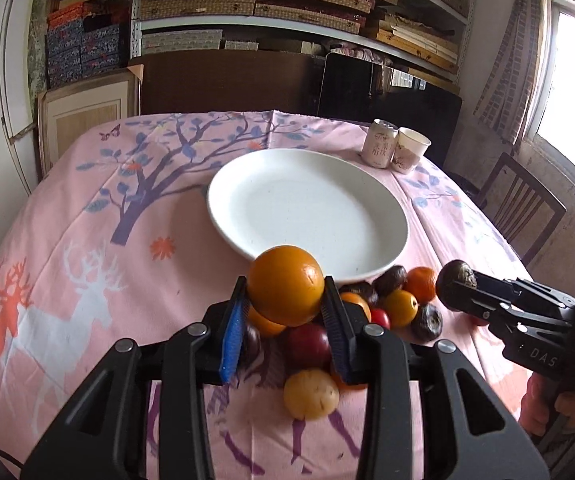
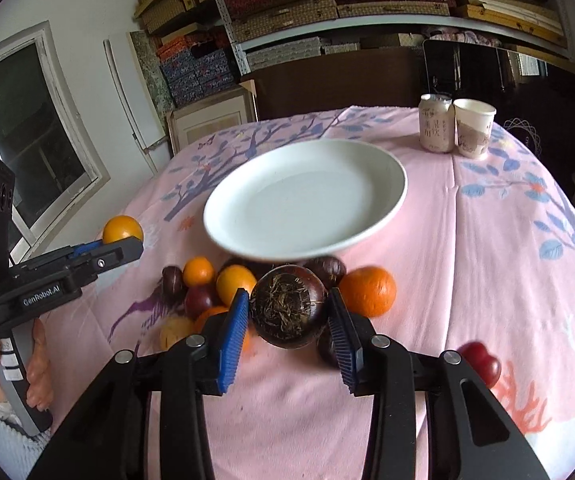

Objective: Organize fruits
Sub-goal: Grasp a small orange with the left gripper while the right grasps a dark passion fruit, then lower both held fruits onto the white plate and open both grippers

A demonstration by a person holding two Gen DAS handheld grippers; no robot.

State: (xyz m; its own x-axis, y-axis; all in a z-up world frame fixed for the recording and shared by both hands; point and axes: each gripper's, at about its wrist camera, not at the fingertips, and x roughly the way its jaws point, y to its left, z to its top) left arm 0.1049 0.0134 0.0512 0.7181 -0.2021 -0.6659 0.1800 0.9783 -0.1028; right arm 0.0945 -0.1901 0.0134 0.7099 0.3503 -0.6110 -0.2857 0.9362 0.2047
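Observation:
My left gripper (image 1: 285, 296) is shut on a large orange (image 1: 285, 290), lifted above a heap of fruit (image 1: 397, 306) at the near rim of a white plate (image 1: 307, 210). In the right wrist view that orange (image 2: 122, 229) shows at the left above the cloth. My right gripper (image 2: 287, 310) is shut on a dark brown round fruit (image 2: 289, 306) with dry fibres on its top, raised over the pile. From the left wrist view this brown fruit (image 1: 456, 286) hangs at the right. The white plate (image 2: 303, 200) holds nothing.
A pink patterned cloth (image 1: 87, 240) covers the table. A drink can (image 2: 435, 124) and a paper cup (image 2: 473, 128) stand at the far right. One red fruit (image 2: 481, 362) lies apart at the near right. A wooden chair (image 1: 523, 204) stands beside the table.

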